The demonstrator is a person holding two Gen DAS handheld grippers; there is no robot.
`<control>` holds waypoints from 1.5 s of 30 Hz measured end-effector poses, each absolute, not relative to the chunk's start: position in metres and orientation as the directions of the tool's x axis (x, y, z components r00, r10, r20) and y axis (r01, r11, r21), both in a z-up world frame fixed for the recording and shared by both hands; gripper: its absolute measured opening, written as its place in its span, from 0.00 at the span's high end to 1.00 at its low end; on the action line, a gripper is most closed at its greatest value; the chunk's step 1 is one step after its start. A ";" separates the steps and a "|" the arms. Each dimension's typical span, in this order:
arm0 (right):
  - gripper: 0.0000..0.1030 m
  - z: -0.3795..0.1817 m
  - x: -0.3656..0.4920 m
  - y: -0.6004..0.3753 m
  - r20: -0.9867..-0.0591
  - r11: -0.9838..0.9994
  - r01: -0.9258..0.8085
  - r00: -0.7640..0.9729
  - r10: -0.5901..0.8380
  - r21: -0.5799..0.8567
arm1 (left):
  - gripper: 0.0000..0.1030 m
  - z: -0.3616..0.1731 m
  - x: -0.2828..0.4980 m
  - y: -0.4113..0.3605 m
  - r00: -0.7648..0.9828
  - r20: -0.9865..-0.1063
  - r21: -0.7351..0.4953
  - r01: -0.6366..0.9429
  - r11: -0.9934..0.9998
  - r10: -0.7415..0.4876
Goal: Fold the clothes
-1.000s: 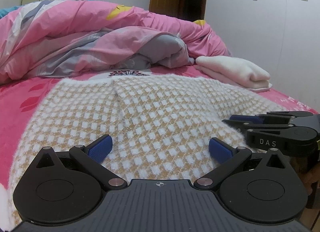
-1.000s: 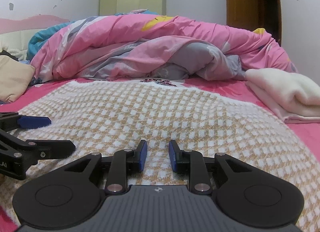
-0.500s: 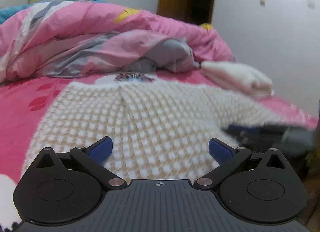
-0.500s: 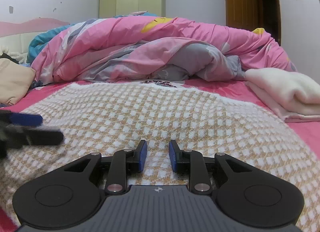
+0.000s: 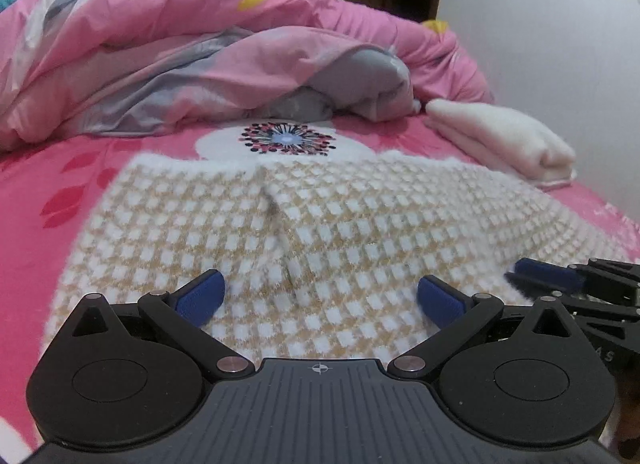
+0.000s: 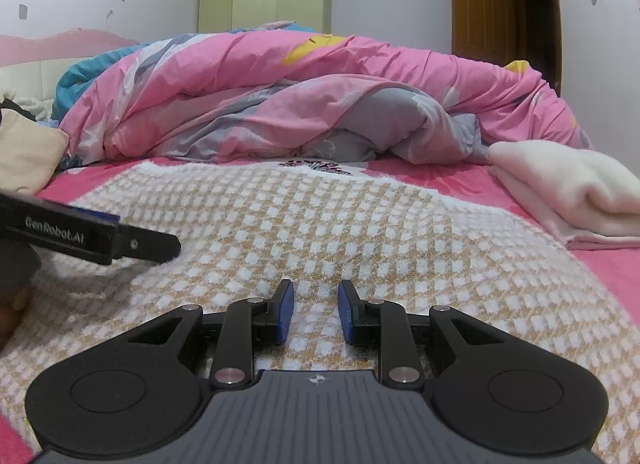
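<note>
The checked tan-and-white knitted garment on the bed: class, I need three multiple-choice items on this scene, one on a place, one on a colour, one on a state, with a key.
1. Where does the folded cream fleece cloth lie relative to the checked tan-and-white knitted garment in the right wrist view?
A. On top of it
B. To its right, on the pink bedsheet
C. Under the pink quilt

2. What colour are the pads of the right claw?
A. Blue
B. Red
C. Green

3. How does the left claw stand?
A. Shut on the garment
B. Wide open over the garment
C. Clamped on the quilt

Key: 1 B, the cloth sits on bare sheet right of the garment. 2 A, both pads show blue. 3 B, its fingers are far apart with nothing gripped between them.
</note>
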State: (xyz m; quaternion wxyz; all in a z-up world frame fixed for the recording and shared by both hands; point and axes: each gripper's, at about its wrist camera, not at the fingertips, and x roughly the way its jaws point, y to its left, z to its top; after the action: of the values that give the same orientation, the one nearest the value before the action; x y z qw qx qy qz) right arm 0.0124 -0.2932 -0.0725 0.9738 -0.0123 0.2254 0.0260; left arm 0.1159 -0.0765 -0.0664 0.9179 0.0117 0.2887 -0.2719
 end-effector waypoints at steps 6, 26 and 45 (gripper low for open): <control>0.66 -0.030 0.016 -0.293 -0.453 0.999 -0.042 0.891 0.033 -0.010 | 0.00 -0.069 0.117 -0.072 0.684 -0.518 -0.163 0.510 0.845 -0.513; 0.24 -0.067 0.064 -0.321 -0.493 0.998 0.062 0.869 -0.048 0.012 | 0.00 -0.069 0.110 -0.073 0.707 -0.499 -0.143 0.503 0.852 -0.501; 0.03 -0.065 0.063 -0.324 -0.485 0.999 0.004 0.874 0.022 0.053 | 0.00 -0.070 0.110 -0.072 0.704 -0.496 -0.150 0.506 0.849 -0.507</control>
State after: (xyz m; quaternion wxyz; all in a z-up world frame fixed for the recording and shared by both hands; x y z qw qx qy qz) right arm 0.0629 -0.3242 -0.0651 0.9678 0.0260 0.2505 0.0048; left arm 0.1096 -0.0721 -0.0699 0.9231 -0.0014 0.2693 -0.2745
